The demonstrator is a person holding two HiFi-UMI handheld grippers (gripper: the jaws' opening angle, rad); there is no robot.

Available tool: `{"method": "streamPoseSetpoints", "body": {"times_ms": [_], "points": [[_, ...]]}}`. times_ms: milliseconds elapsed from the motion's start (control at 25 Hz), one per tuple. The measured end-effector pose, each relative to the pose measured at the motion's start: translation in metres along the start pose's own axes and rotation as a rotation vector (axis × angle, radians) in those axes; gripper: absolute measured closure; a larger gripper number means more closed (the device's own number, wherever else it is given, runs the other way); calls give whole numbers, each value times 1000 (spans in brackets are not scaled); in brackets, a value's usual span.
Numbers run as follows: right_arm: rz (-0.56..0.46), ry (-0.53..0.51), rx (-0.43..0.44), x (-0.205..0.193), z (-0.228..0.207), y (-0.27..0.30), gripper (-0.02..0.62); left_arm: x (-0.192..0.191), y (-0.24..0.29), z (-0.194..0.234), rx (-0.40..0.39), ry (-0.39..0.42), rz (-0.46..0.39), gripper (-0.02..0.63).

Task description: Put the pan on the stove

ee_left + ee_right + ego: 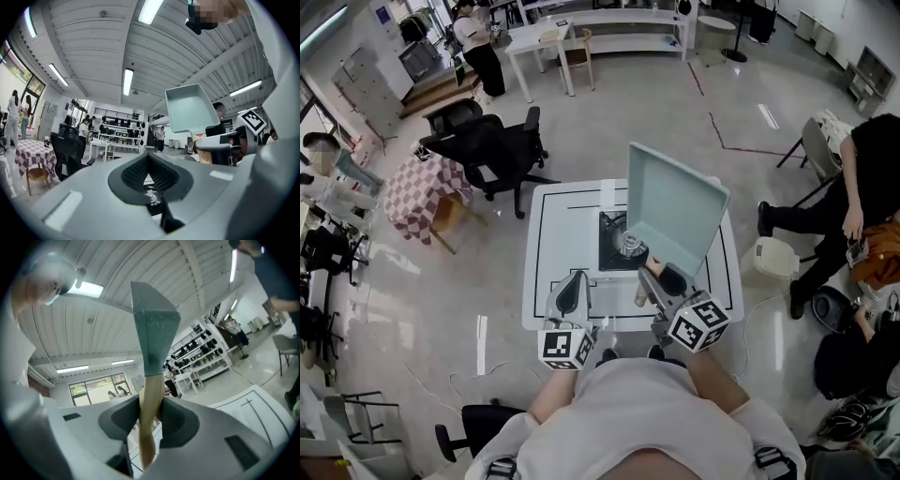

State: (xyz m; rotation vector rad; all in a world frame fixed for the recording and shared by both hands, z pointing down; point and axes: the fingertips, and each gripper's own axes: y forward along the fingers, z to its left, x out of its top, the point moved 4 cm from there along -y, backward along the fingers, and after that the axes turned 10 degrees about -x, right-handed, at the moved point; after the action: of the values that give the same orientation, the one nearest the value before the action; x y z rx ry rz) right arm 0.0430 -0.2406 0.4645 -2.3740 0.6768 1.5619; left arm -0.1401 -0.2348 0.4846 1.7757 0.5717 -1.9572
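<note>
Closest to the head camera is the person's pale shirt [628, 412], and just past it both hands hold their tools out over a white table [546, 281] marked with black lines. The left gripper [572, 291] hovers over the table's near edge, carrying nothing. The right gripper [659, 278], beside it, has its jaws on the wooden handle [641, 292] of a square pale-green pan [675, 211]. The pan is lifted and tipped up steeply, its hollow side facing left, and in this view it covers the right part of the black stove [609, 234] at the table's middle. It is not resting on the stove. Black office chairs [492, 150] and a checked cloth [417, 192] lie beyond the table.

From the left gripper view, the two ribbed pads are clenched together with nothing between them. The pan shows up high to the right, above the other tool's marker cube, well clear of the tabletop.

From the right gripper view, the jaws are clamped on the wooden handle, which runs up between the pads. The pan rises from it edge-on against the ceiling, with the lined table low at the right.
</note>
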Motion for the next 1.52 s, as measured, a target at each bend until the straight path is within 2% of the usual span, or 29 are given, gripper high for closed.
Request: {"method": "streamPoseSetpoints", "body": {"times_ms": [320, 520, 800, 1080, 1200, 1320, 1520], "points": [[238, 344, 212, -41, -25, 32, 469, -1, 1, 7, 14, 7, 9, 595], [403, 590, 280, -82, -46, 50, 468, -6, -3, 13, 36, -8, 21, 595], [595, 675, 299, -131, -69, 66, 465, -14, -5, 16, 60, -24, 43, 595], [736, 848, 358, -165, -76, 84, 465, -15, 0, 17, 62, -34, 51, 595], [779, 897, 366, -179, -82, 86, 463, -17, 0, 18, 65, -32, 54, 595], [819, 921, 331, -192, -92, 87, 463, -18, 0, 20, 74, -36, 59, 595], [812, 970, 325, -203, -99, 94, 462, -19, 1, 21, 77, -34, 66, 595]]}}
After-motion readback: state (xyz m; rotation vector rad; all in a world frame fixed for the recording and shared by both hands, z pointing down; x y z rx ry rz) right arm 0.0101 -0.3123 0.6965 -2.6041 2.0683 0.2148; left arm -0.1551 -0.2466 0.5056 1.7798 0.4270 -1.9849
